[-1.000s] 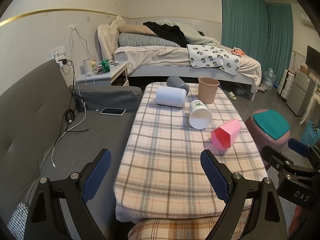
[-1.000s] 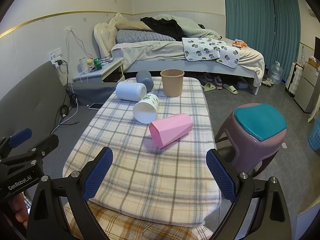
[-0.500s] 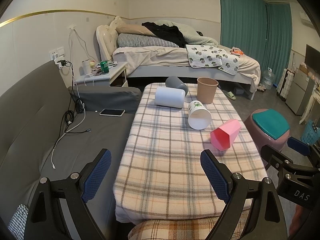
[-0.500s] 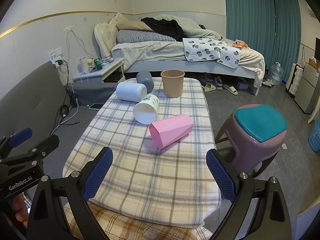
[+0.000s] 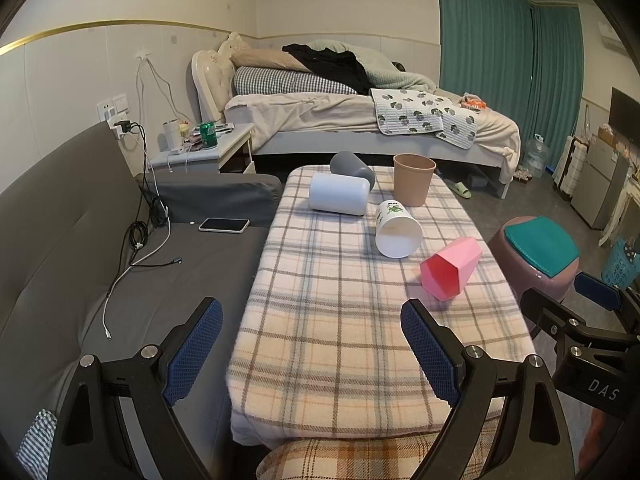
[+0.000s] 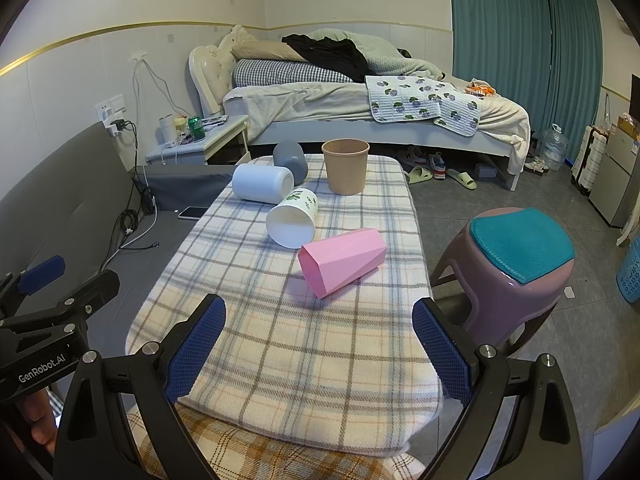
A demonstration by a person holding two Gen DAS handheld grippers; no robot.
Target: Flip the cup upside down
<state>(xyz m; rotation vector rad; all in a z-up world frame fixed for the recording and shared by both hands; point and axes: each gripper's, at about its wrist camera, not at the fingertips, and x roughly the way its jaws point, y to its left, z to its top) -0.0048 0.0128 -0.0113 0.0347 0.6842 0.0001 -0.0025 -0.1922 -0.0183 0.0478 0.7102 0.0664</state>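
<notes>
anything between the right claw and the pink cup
Nothing. In the right wrist view, only bare plaid cloth lies between the open right claw and the pink cup, which lies on its side.

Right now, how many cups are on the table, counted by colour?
Pink cup: 1
White cup with green print: 1
Plain white cup: 1
Grey cup: 1
Tan cup: 1
Total: 5

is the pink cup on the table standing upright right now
No, the pink cup lies on its side on the plaid table, open mouth toward the camera, apart from the white cup behind it.
</notes>
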